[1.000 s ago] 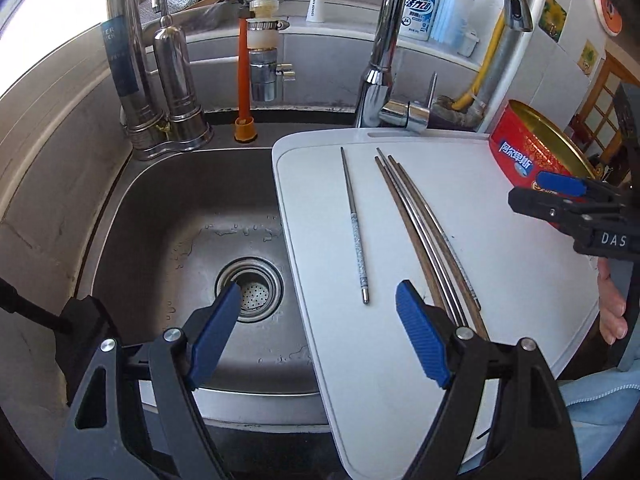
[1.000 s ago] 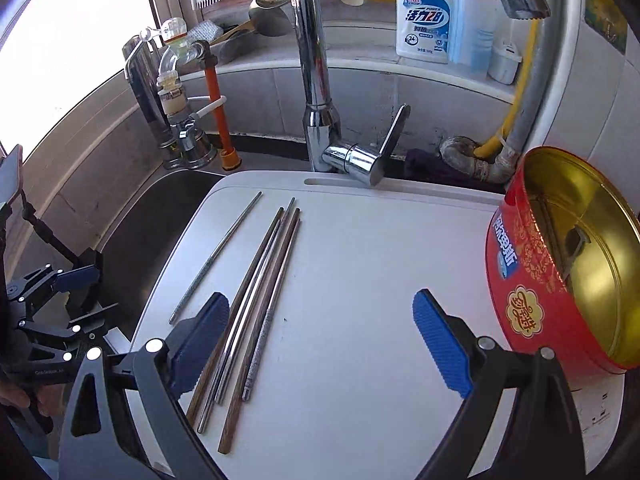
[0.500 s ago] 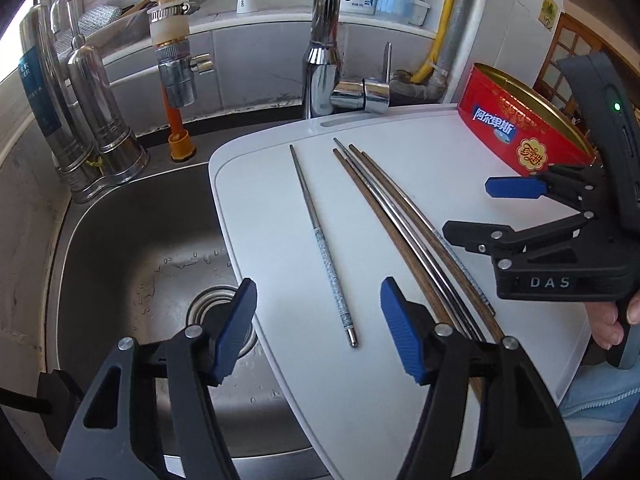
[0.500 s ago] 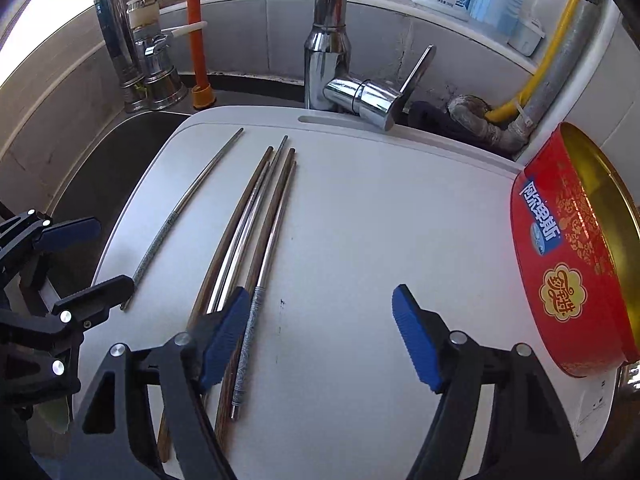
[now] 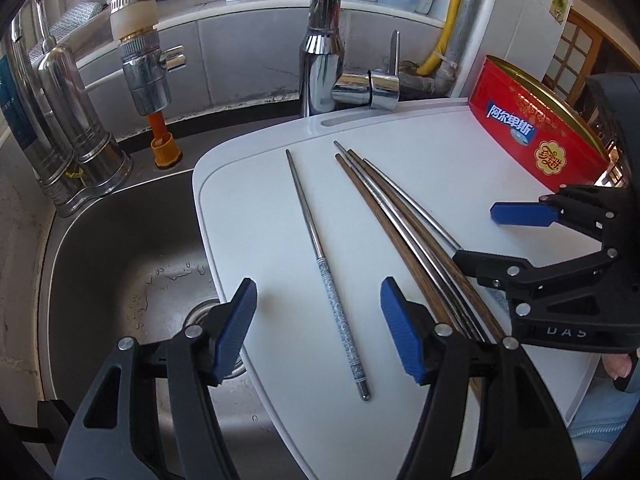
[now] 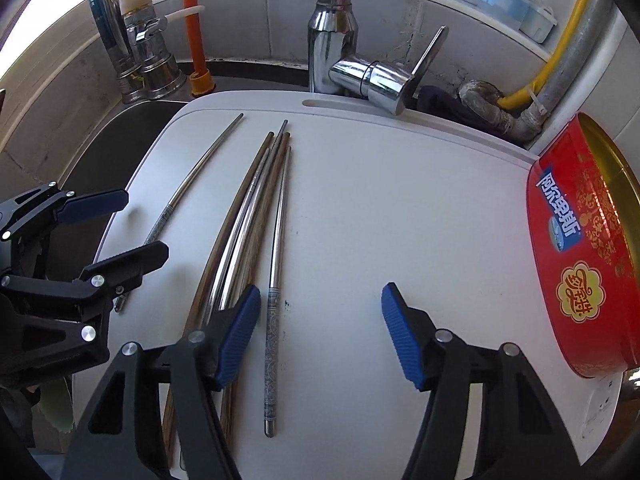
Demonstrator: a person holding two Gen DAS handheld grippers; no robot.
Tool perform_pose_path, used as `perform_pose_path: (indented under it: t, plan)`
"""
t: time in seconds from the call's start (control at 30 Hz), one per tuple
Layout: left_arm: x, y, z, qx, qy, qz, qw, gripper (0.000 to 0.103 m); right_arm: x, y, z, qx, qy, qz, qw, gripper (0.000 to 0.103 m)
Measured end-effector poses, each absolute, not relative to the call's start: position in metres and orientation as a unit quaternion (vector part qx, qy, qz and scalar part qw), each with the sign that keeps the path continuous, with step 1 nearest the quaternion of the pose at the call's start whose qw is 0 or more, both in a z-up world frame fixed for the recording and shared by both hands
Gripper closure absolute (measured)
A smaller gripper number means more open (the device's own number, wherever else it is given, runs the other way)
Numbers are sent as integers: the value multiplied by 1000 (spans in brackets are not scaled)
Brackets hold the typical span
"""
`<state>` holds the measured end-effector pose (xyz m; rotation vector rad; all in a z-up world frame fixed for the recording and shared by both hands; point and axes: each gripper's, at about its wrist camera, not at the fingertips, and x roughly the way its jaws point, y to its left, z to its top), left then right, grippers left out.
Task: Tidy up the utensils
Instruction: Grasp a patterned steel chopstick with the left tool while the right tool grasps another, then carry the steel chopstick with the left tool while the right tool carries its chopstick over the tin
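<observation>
While both jaws gape, left gripper (image 5: 320,326) straddles lone chopstick (image 5: 326,276) near board (image 5: 248,216) edge.

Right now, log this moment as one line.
left gripper: open over lone chopstick | right gripper: open beside chopstick bundle | red tin: tipped sideways

Lone steel chopstick (image 5: 320,256) flat on white board (image 5: 248,216), patterned grip nearest camera — apart from bundle (image 5: 404,232) of perhaps four: wooden, steel, touching.
</observation>
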<state>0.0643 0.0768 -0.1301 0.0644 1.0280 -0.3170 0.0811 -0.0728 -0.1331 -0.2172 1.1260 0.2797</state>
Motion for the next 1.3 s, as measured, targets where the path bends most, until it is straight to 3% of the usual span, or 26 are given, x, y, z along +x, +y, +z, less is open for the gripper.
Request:
perform_pose_path:
  t: [0.03,0.07,0.1,0.53,0.9,1.3]
  plan:
    - [64,76,-129,32,485,-147,862,61,80,-72,-132,-103,532,130,830,65]
    - [64,75,-129,28,485,-146,862,84,79,-71,-131,-104,535,138,827,95]
    - [65,77,-128,14,492,-150,857,97,79,-70,-131,-103,542,144,821,97]
    - [59,79,-120,-34,498,-129,857,98,76,-86,-122,-55,544,146,824,97]
    - [18,59,-48,-47,425,-152,891,98,39,-119,-29,-3,425,171,889,97]
    - [5,20,-5,-40,387,-164,906,98,1,-180,28,37,339,170,925,97]
